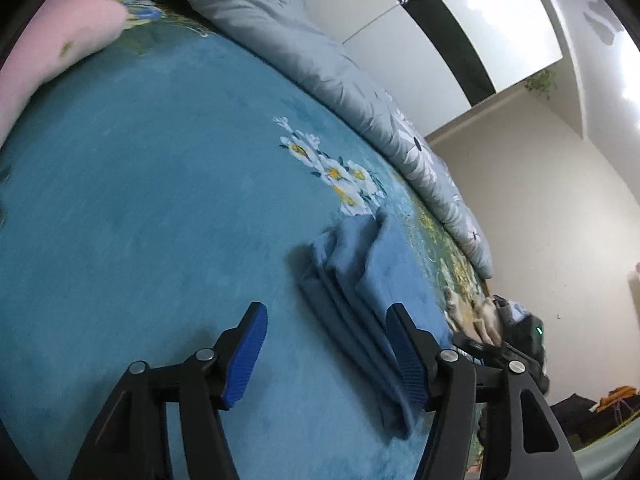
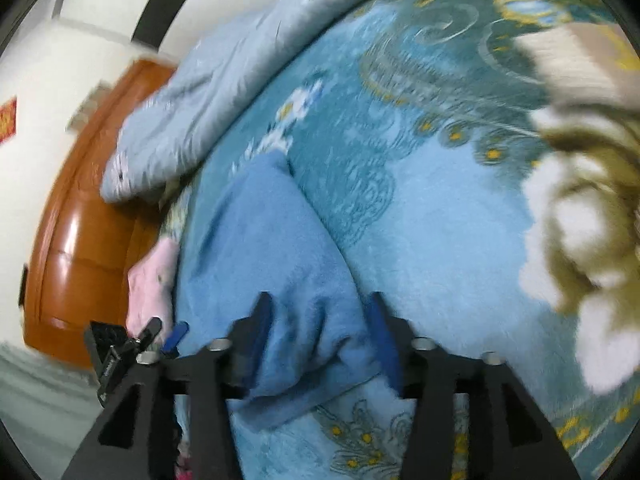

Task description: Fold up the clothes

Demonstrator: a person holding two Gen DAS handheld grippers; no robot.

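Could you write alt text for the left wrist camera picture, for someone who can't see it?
A folded blue cloth lies on a teal floral blanket, just beside the right finger of the left gripper, whose blue-padded jaws stand open and empty. A grey quilt is bunched along the far edge, and something pink sits at upper left.

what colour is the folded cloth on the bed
Plain blue, slightly greyer than the bedspread; the folded cloth shows best in the left wrist view.

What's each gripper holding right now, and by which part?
Nothing. The left gripper is open over bare blanket, beside the folded blue cloth. The right gripper straddles the cloth's near end, jaws open, not pinching.
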